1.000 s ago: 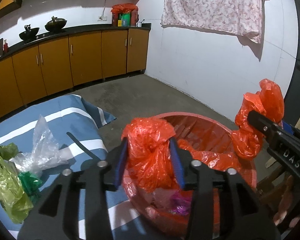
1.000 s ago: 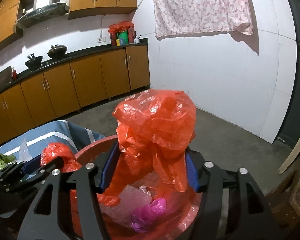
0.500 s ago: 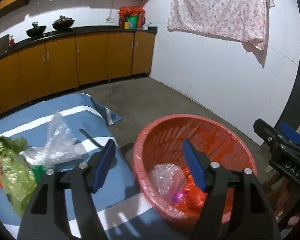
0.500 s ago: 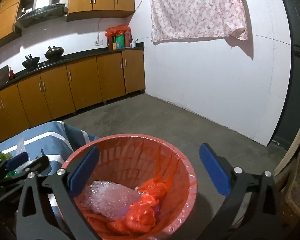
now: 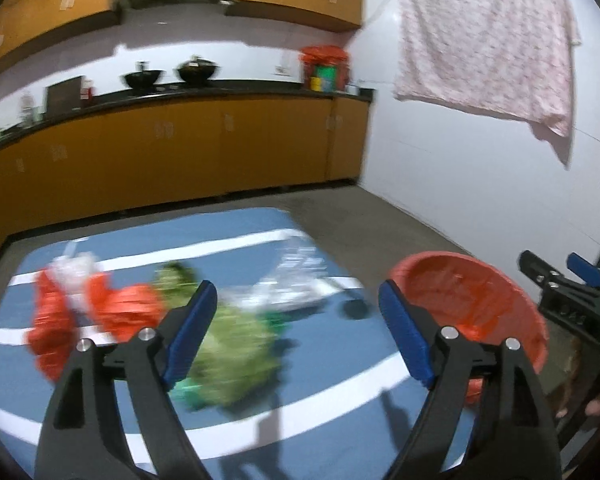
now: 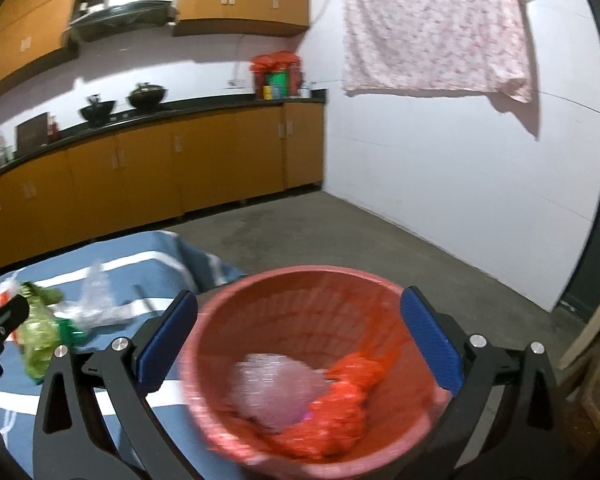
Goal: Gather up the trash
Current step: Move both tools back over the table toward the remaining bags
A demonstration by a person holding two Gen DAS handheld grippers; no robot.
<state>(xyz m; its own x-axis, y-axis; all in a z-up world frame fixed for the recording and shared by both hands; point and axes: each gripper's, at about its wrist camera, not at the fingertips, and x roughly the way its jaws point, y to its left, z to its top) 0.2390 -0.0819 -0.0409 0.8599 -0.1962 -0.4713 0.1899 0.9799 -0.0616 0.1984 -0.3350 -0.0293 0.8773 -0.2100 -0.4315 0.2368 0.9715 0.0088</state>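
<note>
A red basket (image 6: 380, 284) stands on the floor beside a blue striped cloth (image 5: 240, 236). In it lie an orange bag (image 6: 340, 400) and a clear bubble bag (image 6: 272, 384). My right gripper (image 6: 296, 340) is open and empty above the basket. My left gripper (image 5: 296, 336) is open and empty over the cloth, above a green bag (image 5: 236, 360). An orange bag (image 5: 112, 316) lies to its left and a clear bag (image 5: 292, 284) behind it. The basket (image 5: 488, 280) shows at the right of the left wrist view, with the right gripper (image 5: 560, 280) beyond it.
Orange kitchen cabinets (image 6: 180, 168) run along the back wall under a dark counter with pots (image 6: 146, 94). A white wall (image 6: 460, 184) with a hanging floral cloth (image 6: 432, 24) stands on the right. Bare concrete floor (image 6: 340, 228) lies between. A wooden board (image 6: 592, 328) leans at far right.
Both grippers opened and dropped their orange bags into the basket. The left gripper then swung left over the cloth; the right stayed above the basket.
</note>
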